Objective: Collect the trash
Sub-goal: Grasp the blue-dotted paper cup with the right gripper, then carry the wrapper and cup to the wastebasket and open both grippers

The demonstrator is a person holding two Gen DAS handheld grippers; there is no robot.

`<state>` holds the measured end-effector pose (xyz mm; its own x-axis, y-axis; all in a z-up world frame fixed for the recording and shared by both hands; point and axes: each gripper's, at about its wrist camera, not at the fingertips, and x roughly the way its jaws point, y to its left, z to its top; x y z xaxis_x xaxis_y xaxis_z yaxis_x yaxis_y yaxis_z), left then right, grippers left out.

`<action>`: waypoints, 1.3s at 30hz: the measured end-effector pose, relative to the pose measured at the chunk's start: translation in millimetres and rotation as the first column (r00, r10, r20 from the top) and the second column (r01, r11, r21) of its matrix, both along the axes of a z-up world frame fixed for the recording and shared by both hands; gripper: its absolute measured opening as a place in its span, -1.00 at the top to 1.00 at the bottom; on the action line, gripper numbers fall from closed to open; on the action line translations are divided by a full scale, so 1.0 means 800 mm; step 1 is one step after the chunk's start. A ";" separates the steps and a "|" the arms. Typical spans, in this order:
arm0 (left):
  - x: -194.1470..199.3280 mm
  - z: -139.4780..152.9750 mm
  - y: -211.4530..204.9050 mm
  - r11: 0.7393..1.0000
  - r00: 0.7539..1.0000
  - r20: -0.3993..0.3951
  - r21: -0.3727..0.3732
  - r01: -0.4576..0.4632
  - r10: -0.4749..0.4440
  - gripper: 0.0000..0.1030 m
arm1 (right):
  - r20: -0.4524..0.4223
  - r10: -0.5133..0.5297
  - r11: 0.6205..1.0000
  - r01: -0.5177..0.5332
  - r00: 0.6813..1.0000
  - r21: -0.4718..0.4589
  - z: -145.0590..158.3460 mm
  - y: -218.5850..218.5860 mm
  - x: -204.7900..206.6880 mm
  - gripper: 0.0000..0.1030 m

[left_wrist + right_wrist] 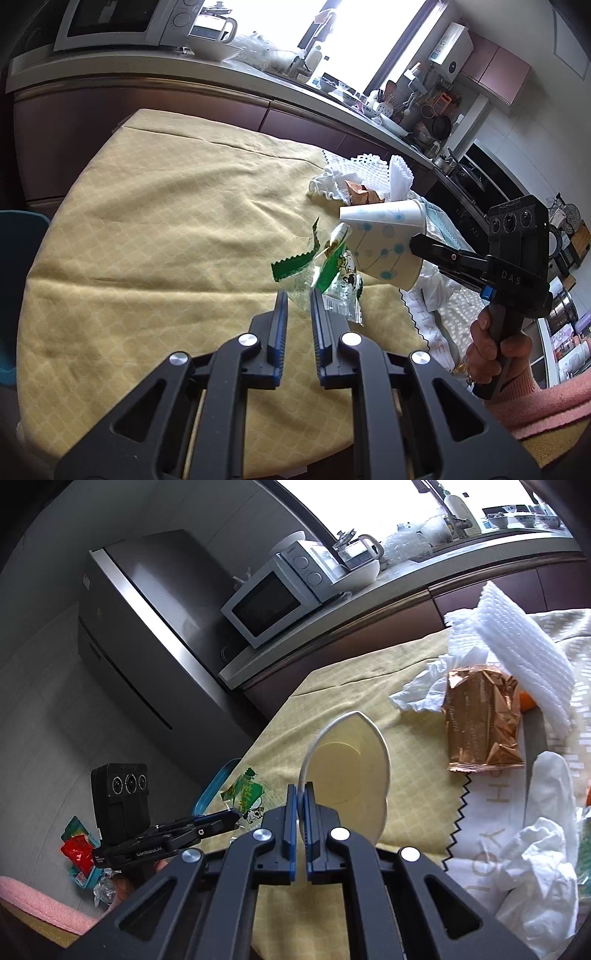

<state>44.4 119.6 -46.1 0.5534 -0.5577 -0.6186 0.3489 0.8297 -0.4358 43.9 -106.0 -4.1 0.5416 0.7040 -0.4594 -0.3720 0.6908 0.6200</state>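
- The left gripper (300, 295) holds a clear plastic wrapper with green print (325, 273) between narrow jaws, above the yellow tablecloth (166, 229).
- The right gripper (301, 794) is closed on the rim of a white paper cup with blue dots (384, 251), squeezed flat, lifted over the cloth.
- Further right, a copper foil bag (480, 723) lies beside crumpled white tissue (424, 690).

"DAS" printed on right gripper (417, 246) body. "GenRobot.AI" on left gripper (236, 818) body. Large letters on white cloth (491, 834), only partly legible.
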 end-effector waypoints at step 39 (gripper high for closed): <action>-0.058 0.012 0.248 0.917 0.917 0.033 -0.053 -0.396 0.398 0.75 | -0.010 0.390 0.920 -0.390 0.921 -0.031 0.017 0.258 0.108 0.95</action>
<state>-2.1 317.7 -36.8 0.7603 -0.3123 -0.5696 0.0135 0.8842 -0.4669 130.0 100.4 9.4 0.2254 0.8441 -0.4865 -0.6139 0.5108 0.6019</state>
